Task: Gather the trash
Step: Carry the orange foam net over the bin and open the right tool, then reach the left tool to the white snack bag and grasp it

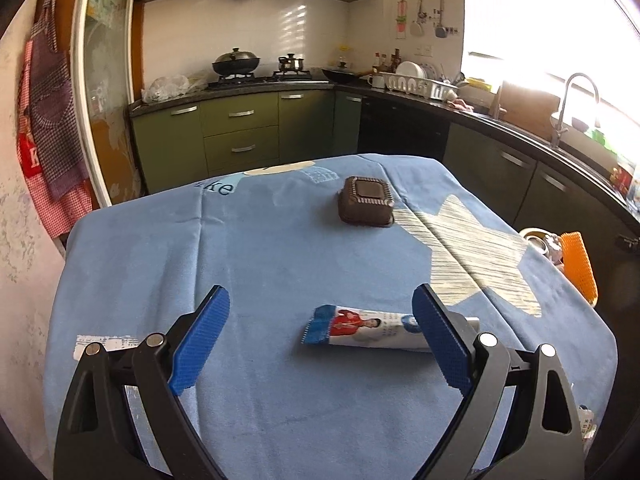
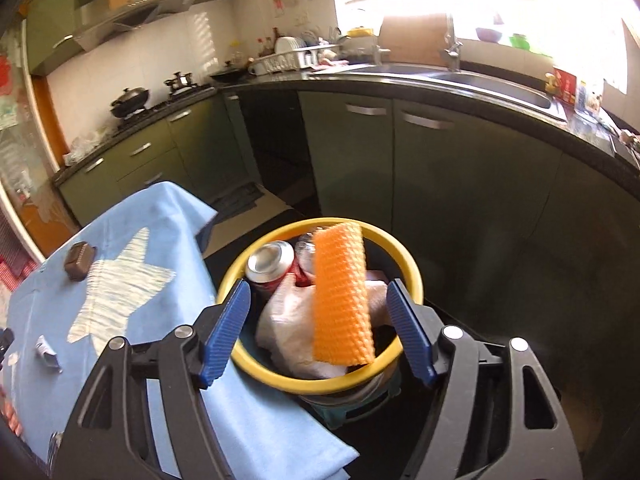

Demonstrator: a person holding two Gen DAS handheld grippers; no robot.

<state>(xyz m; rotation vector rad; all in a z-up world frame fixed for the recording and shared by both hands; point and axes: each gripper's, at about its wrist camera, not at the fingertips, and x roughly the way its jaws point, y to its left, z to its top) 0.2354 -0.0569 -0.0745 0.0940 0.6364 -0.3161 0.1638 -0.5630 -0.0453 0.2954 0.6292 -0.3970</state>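
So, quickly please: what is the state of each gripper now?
Left gripper: open, holding nothing; wrapper lies between its fingers.
Right gripper: open above the bin; orange sponge not pinched.
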